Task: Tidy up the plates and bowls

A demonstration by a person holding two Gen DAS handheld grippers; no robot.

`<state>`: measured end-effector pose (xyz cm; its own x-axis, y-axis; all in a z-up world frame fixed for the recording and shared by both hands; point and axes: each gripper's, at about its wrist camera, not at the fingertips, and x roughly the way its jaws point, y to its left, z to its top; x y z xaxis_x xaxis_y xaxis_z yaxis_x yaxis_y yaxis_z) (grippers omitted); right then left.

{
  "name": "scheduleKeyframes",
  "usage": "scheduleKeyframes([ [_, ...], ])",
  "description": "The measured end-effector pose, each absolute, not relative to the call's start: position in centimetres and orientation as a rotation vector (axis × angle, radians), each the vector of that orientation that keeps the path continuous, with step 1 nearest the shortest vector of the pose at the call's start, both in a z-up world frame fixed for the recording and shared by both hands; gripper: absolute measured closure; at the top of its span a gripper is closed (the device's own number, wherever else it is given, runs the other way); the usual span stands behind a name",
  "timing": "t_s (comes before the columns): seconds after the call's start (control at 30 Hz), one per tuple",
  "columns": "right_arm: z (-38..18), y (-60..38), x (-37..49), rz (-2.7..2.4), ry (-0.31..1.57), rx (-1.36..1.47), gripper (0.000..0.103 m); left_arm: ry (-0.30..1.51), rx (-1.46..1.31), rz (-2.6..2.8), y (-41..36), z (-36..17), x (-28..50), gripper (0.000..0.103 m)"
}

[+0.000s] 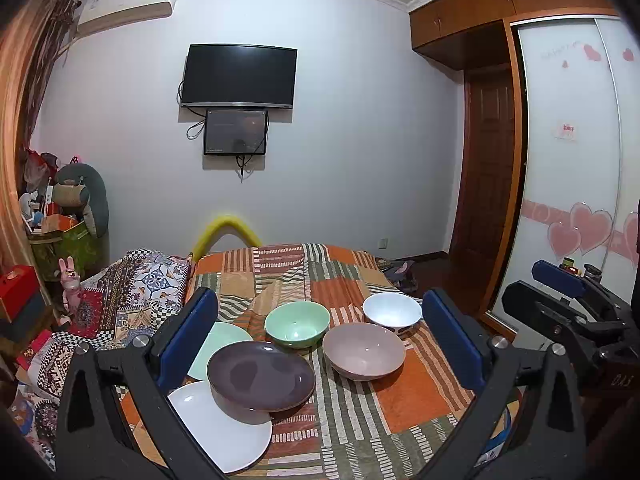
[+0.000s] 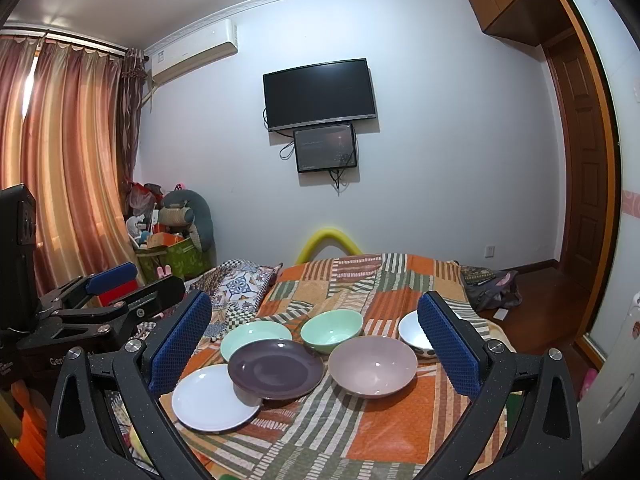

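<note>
**Both claws spread wide over the dishes**

Left gripper (image 1: 318, 340) hangs above the patchwork bedspread (image 1: 400, 400), blue pads far apart, gripping nothing. Right gripper (image 2: 316, 344) matches it, fingers splayed and empty. Centre frame, the purple plate (image 1: 261, 376) overlaps the white plate (image 1: 224, 432) at lower left, with a mint plate (image 1: 218, 346) peeking out behind. Just right sits the mint bowl (image 1: 297, 324), then the mauve bowl (image 1: 363, 351), and the white bowl (image 1: 392, 311) farther back at right, apart from the others.
</note>
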<state>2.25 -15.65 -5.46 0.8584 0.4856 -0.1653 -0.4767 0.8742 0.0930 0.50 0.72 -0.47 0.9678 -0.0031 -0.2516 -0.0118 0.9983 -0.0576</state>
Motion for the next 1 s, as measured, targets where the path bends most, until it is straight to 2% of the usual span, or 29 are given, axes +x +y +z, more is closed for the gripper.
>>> scheduleKeyframes([
  [1.0,-5.03,-15.65,2.10,0.505,0.186,0.048,0.000,0.255,-0.057,-0.004,0.61,-0.60,0.40,0.000],
])
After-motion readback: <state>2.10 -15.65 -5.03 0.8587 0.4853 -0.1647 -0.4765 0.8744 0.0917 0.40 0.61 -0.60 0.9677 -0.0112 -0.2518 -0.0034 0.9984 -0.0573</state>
